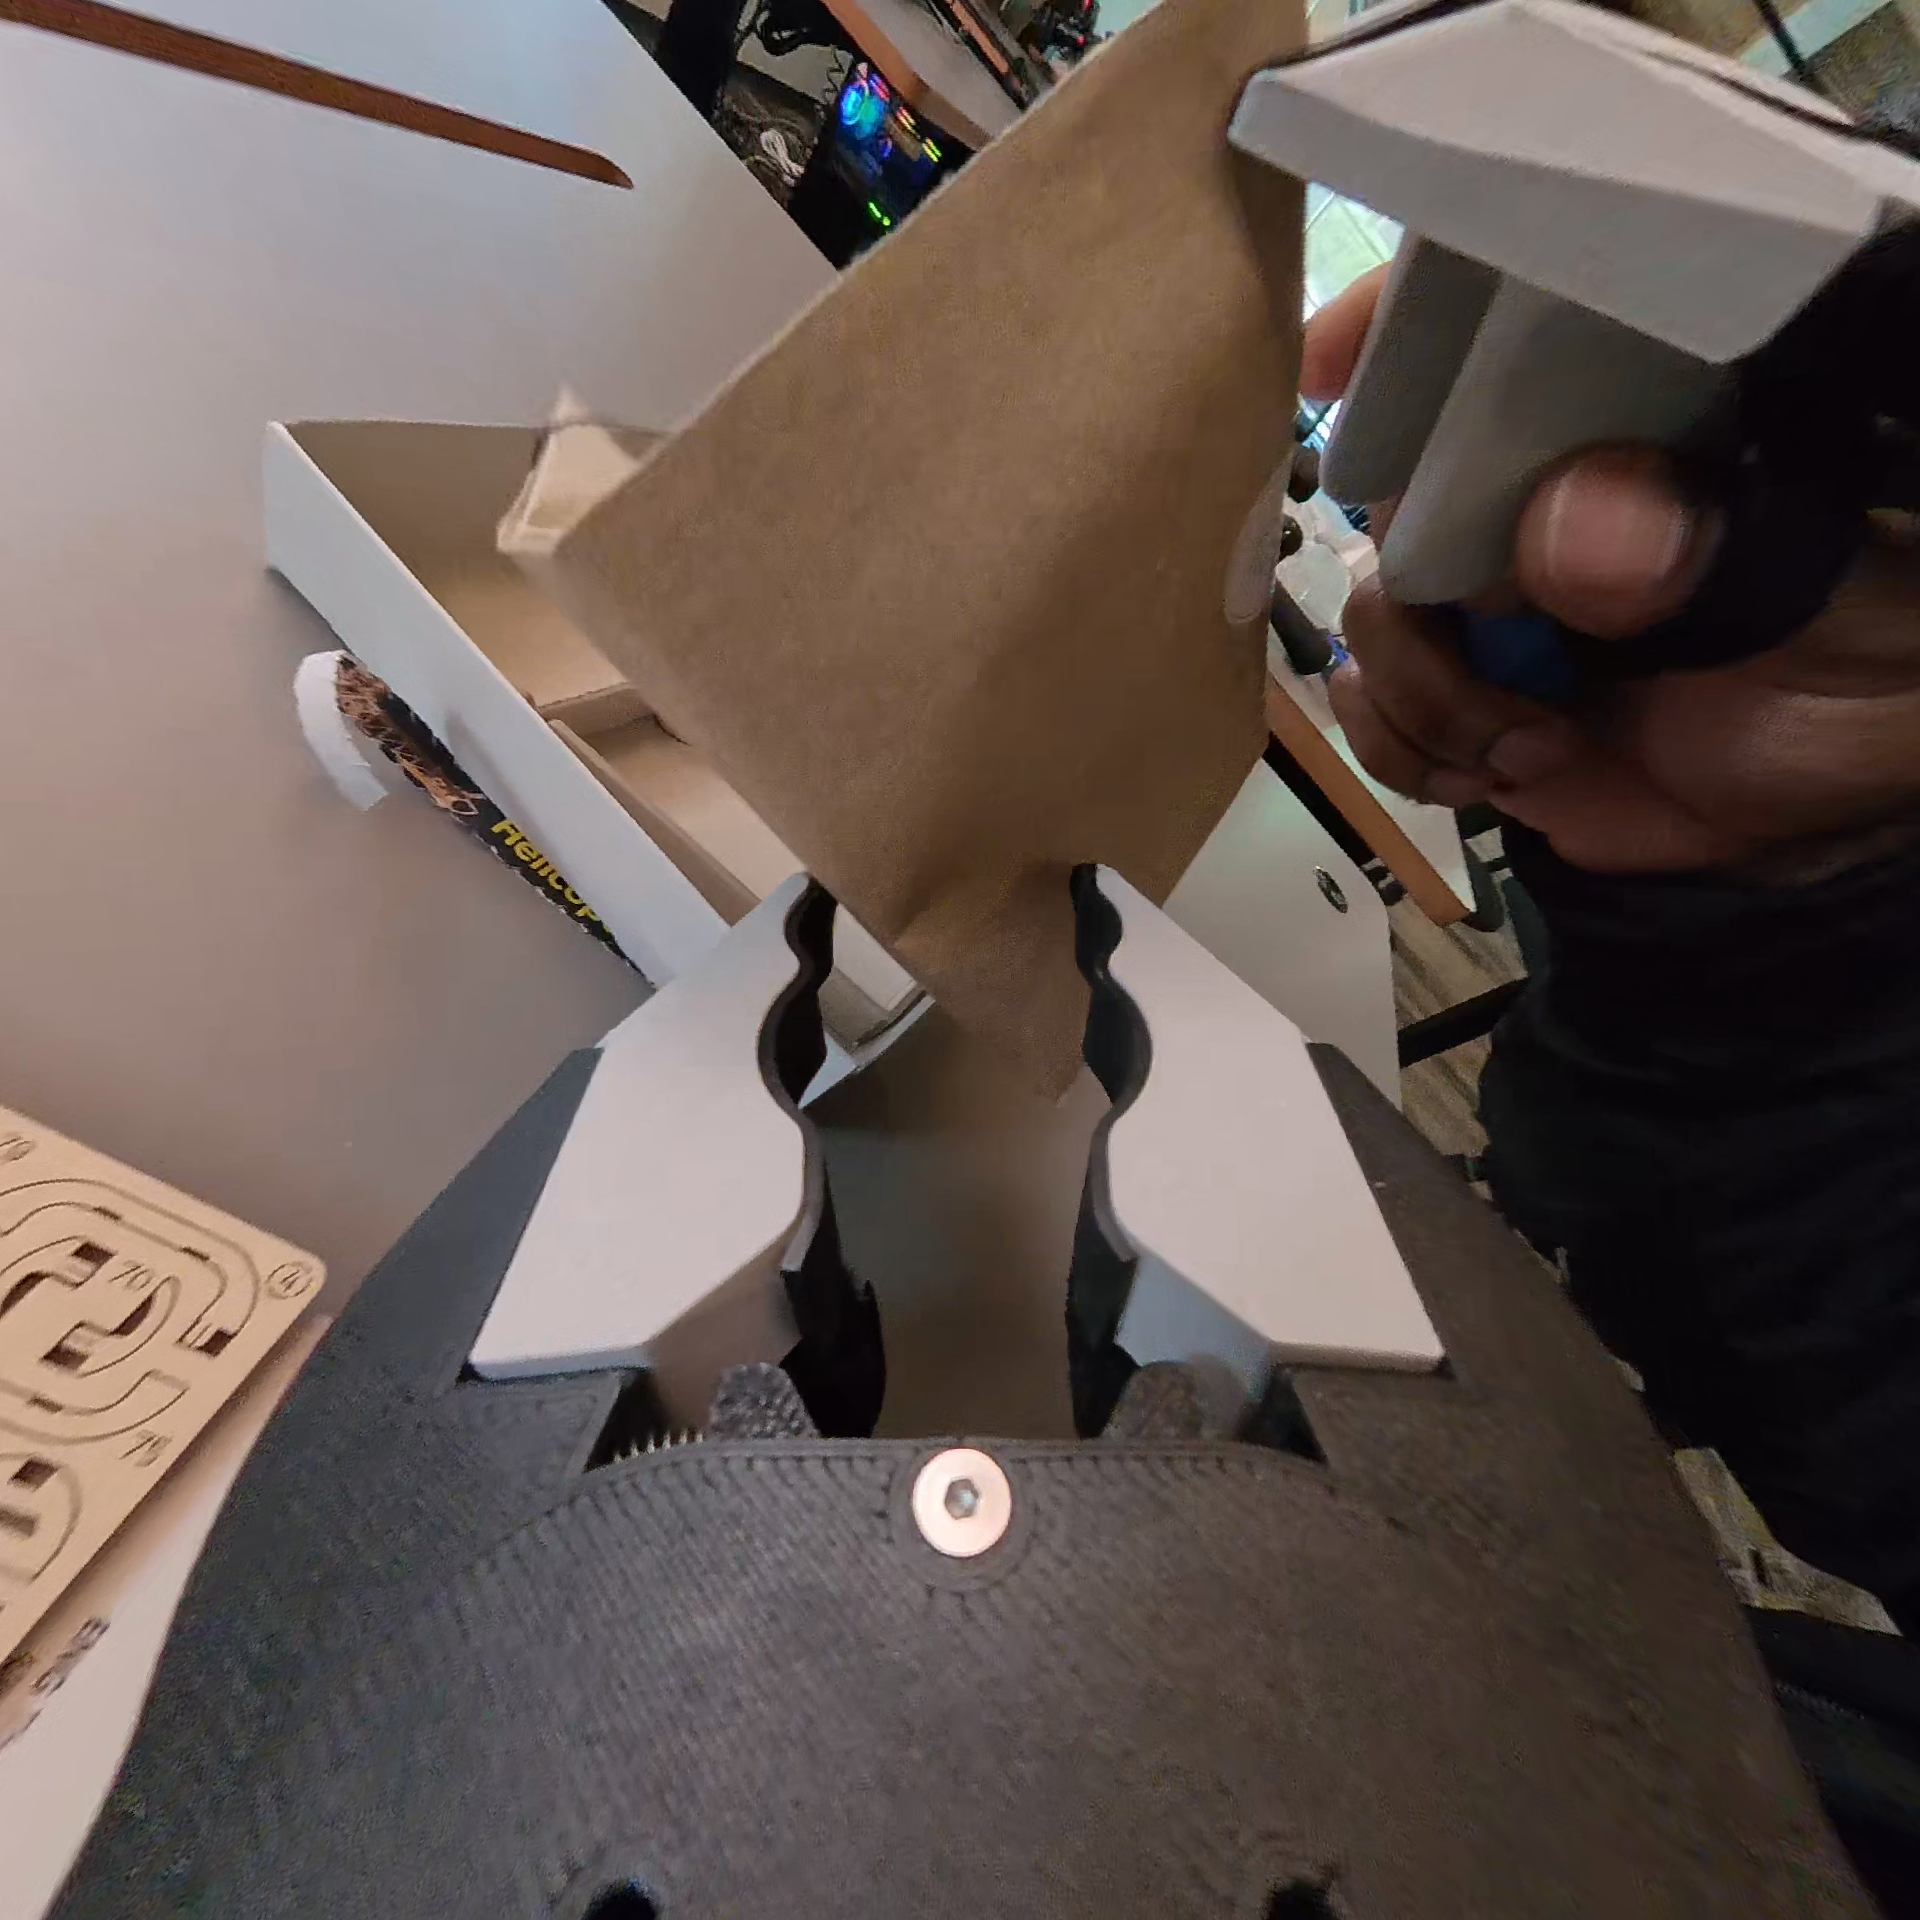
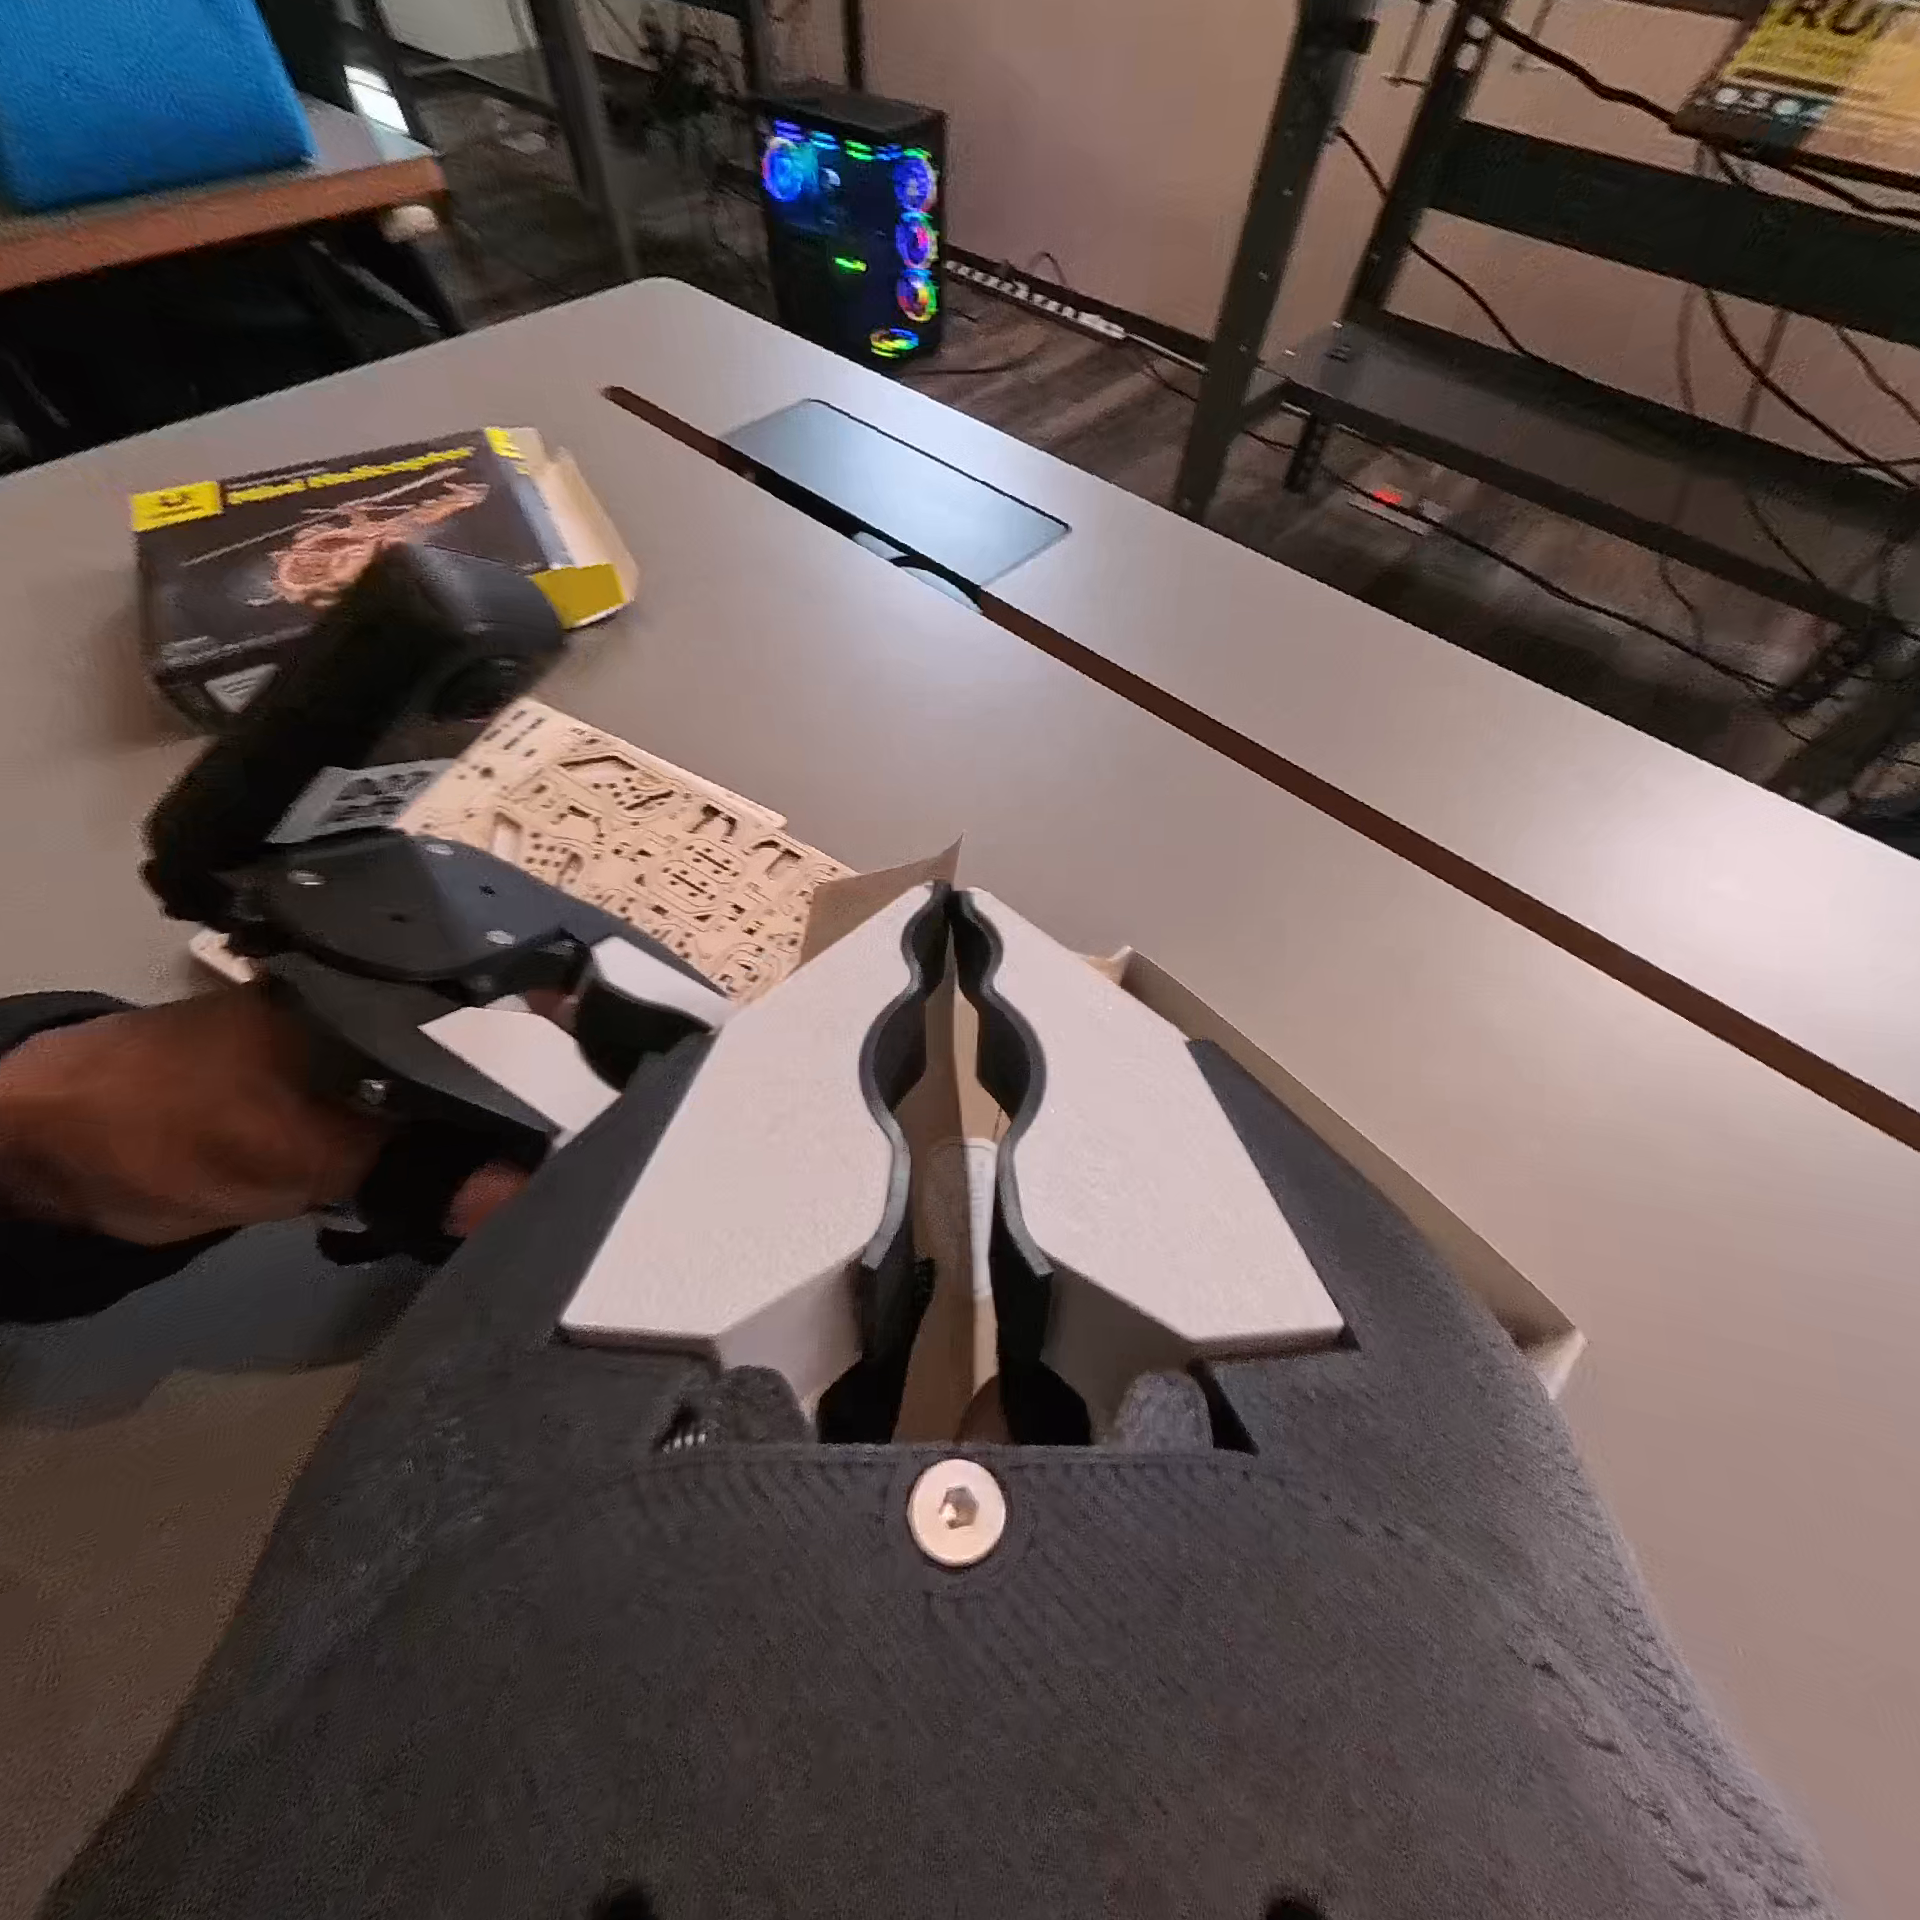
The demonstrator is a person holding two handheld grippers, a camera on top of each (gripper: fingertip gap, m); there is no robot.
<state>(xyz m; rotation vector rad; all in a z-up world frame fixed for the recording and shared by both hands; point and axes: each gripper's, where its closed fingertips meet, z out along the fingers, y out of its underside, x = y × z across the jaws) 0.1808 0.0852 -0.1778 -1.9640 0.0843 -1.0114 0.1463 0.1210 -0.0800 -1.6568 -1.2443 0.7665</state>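
The far top corner of the brown paper envelope [image 1: 966, 540] is hidden behind our right gripper [image 1: 1299, 125] in the left wrist view, and the envelope covers much of the open white tray [image 1: 416, 623] behind it. What the tray holds cannot be made out beyond a pale folded piece at its far end. A dark printed box edge [image 1: 499, 821] beside the tray is only partly visible.

The envelope stands raised off the grey table [image 1: 208, 416], its long axis running from the lower corner between our left fingers up toward the right gripper.

Our left gripper [image 1: 951, 925] has its jaws apart; the lower corner of the envelope lies between them, touching the right pad. Our right gripper [image 2: 951, 904] has its tips pressed together on the envelope's thin edge [image 2: 914, 873].

In the right wrist view, a pale laser-cut wooden sheet [image 2: 644, 831] lies flat on the table, partly hidden by the left gripper [image 2: 623, 987]. A dark box with yellow trim [image 2: 312, 540] rests farther back, one end flap open; its contents are not visible.
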